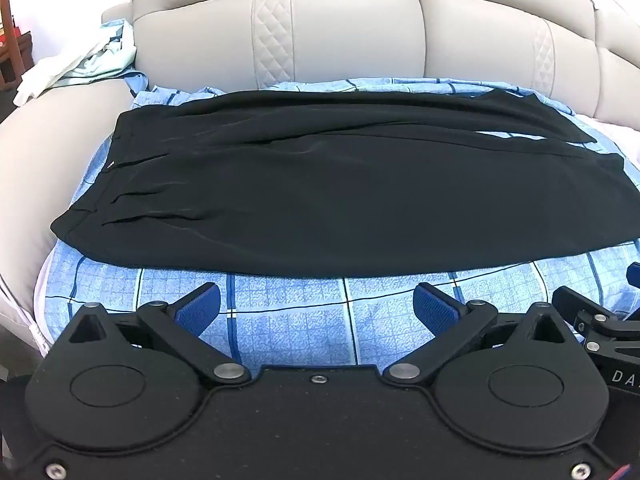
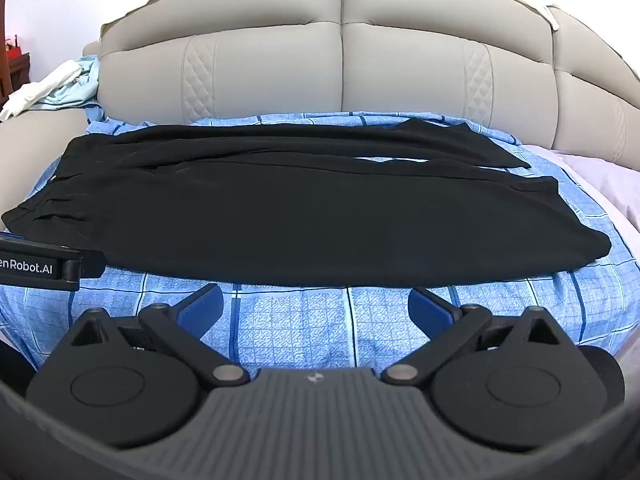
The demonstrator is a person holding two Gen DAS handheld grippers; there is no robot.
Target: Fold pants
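Black pants [image 1: 320, 188] lay flat on blue checked sheet [image 1: 288, 320], waistband at 9 o'clock. Left gripper [image 1: 318, 308] and right gripper [image 2: 316, 306] hovered short of the near hem, jaws spread, empty.

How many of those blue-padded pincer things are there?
2. The left gripper hovers open over the blue checked sheet, near the black pants; the right gripper is open beside it, to its right. Neither touches the pants.

Home — sofa [image 1: 352, 36], checked sheet [image 1: 288, 312]
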